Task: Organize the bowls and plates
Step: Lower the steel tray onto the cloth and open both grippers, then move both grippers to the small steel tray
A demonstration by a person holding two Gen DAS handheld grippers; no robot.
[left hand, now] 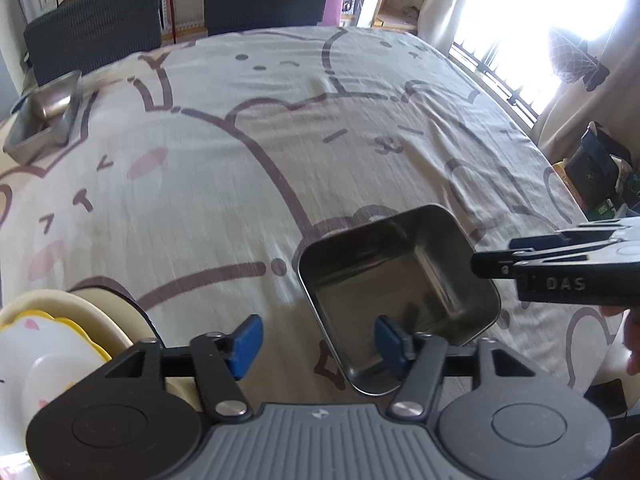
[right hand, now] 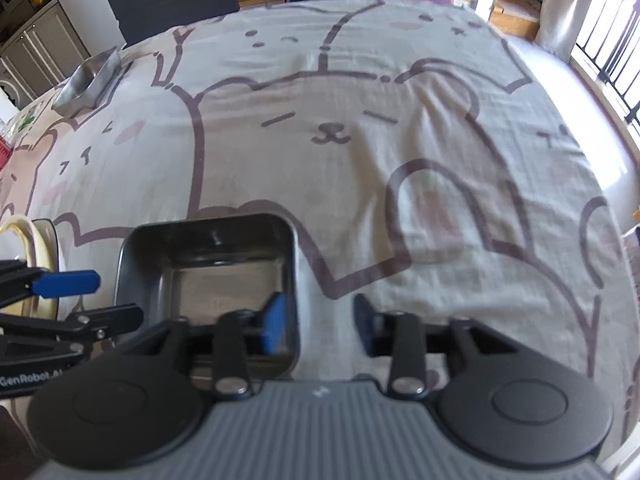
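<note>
Both grippers spread, holding nothing: steel tray (left hand: pixel 400 280) lies between them, left gripper (left hand: pixel 316 344) straddling its left wall, right gripper (right hand: pixel 320 324) its right wall.

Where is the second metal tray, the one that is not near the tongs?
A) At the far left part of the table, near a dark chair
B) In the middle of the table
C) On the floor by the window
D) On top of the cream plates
A: the second metal tray sits at the far left of the table, close to a dark chair.
</note>
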